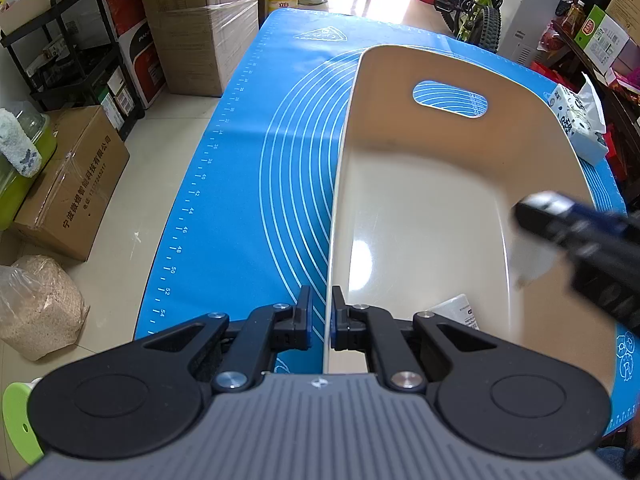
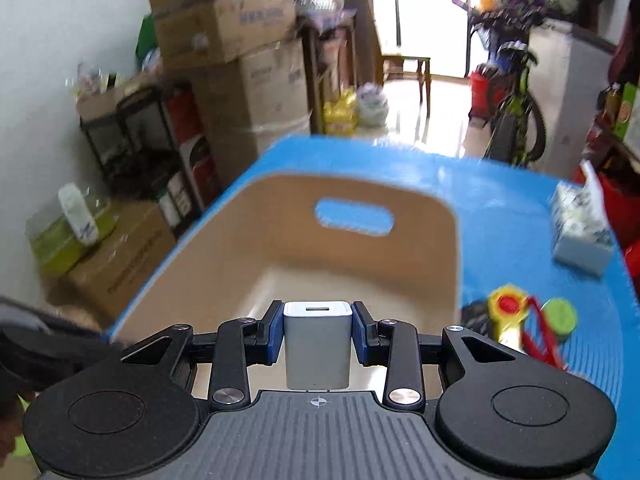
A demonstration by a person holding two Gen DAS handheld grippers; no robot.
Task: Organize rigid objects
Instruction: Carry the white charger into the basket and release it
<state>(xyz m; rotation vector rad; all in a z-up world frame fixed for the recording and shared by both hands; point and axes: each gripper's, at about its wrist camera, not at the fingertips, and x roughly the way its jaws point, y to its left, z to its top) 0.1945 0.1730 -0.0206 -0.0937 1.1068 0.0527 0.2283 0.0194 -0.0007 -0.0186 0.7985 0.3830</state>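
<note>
A cream plastic bin (image 1: 440, 184) with a slot handle stands on the blue mat (image 1: 240, 184). My left gripper (image 1: 322, 312) is shut on the bin's left wall, one finger outside and one inside. A white tube (image 1: 460, 310) lies on the bin floor near that gripper. My right gripper (image 2: 318, 316) is shut on a white USB charger block (image 2: 317, 344) and hovers over the near edge of the bin (image 2: 248, 240). In the left wrist view the right gripper (image 1: 528, 216) shows as a blurred black shape above the bin's right side.
A tissue pack (image 2: 580, 228) lies on the mat right of the bin. A yellow and red toy (image 2: 510, 312), a green lid (image 2: 560, 316) and a dark object sit at the near right. Cardboard boxes (image 1: 196, 24), a black shelf and a bicycle (image 1: 476, 4) surround the table.
</note>
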